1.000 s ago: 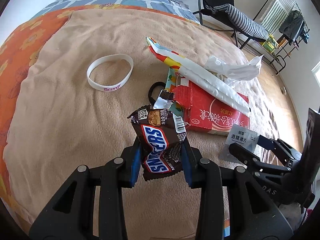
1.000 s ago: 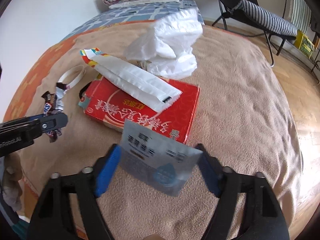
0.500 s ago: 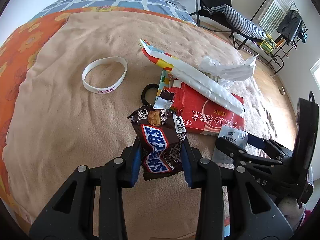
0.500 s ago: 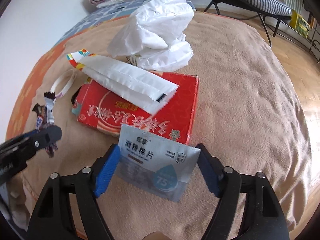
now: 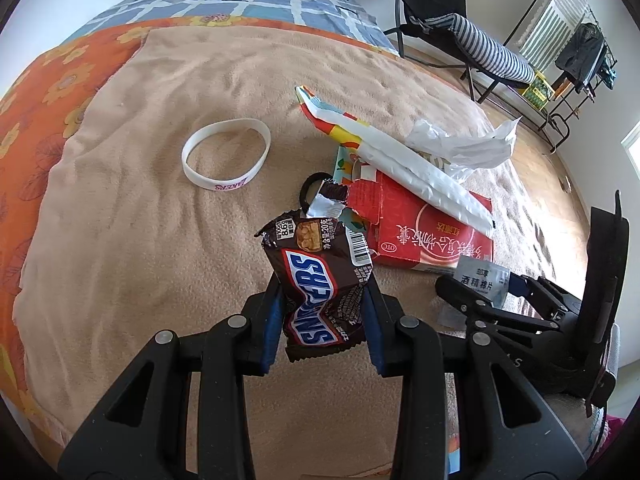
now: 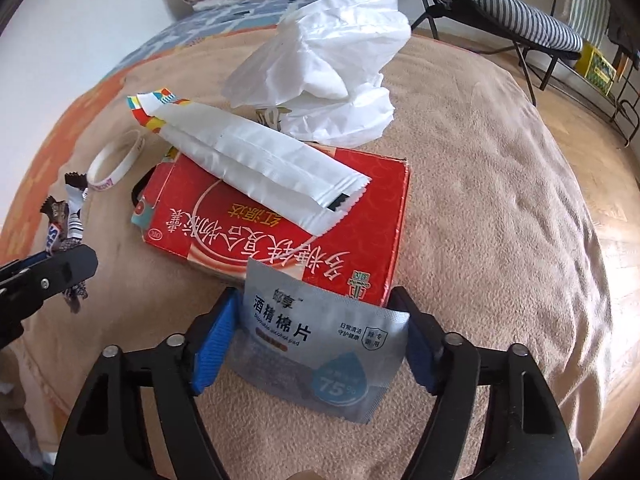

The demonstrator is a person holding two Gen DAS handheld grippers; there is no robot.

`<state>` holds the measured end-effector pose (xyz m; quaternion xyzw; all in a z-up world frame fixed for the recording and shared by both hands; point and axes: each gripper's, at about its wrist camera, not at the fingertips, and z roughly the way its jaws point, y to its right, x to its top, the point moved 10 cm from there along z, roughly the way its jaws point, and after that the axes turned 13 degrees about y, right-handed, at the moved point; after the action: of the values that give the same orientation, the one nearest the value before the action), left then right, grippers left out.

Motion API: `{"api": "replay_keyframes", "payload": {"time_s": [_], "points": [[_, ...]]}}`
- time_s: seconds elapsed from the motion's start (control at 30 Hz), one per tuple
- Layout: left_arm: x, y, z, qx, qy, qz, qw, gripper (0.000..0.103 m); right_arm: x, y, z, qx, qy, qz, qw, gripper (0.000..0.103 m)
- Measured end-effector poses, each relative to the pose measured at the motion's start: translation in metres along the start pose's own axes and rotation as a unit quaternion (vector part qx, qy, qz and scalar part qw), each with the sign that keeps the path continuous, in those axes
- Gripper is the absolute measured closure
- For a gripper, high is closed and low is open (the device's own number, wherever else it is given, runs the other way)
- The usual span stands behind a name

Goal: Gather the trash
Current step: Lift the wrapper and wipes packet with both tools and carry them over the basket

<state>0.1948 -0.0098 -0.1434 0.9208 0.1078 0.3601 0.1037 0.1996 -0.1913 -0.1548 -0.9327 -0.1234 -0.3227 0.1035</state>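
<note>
While both hands hang over the tan blanket [image 5: 132, 248], we've got the left gripper [image 5: 324, 316] clamped on a Snickers wrapper [image 5: 320, 280] — blue pads squeezing its lower half, torn top sticking up past the tips. Right gripper [image 6: 320, 344] has just been closing w/ the alcohol-wipe sachet [image 6: 316, 340] btwn its jaws: pads meet both side edges, sachet tilted, its upper corner overlapping the red box [image 6: 280, 236]. On the box lies a white sleeve wrapper [image 6: 260, 160], crumpled white bag [image 6: 328, 64] behind it.
</note>
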Motion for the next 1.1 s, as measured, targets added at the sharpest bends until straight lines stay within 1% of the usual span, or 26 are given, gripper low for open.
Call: {"api": "replay_keyframes", "payload": {"time_s": [0.1, 0.17, 0.5, 0.7, 0.83, 1.1], "points": [[0.001, 0.001, -0.002, -0.002, 0.002, 0.0, 1.0, 0.068, -0.002, -0.002, -0.002, 0.008, 0.001, 0.01, 1.0, 0.032], [0.001, 0.003, -0.003, -0.004, 0.003, 0.002, 1.0, 0.068, -0.001, -0.002, -0.004, 0.014, 0.001, 0.013, 1.0, 0.04], [-0.001, 0.01, -0.006, -0.008, 0.003, 0.016, 0.9998, 0.068, 0.003, -0.001, -0.009, 0.018, 0.007, 0.007, 1.0, 0.04], [-0.006, 0.015, -0.016, -0.015, 0.002, 0.027, 0.9995, 0.068, 0.005, -0.002, -0.027, 0.027, 0.019, -0.001, 0.999, 0.04], [-0.016, 0.018, -0.028, -0.023, -0.001, 0.031, 0.9992, 0.068, 0.002, -0.006, -0.042, 0.04, 0.023, -0.003, 0.999, 0.04], [-0.045, 0.031, -0.062, -0.037, 0.001, 0.058, 0.9976, 0.068, -0.012, -0.019, -0.08, 0.064, 0.038, -0.025, 0.997, 0.04]]}}
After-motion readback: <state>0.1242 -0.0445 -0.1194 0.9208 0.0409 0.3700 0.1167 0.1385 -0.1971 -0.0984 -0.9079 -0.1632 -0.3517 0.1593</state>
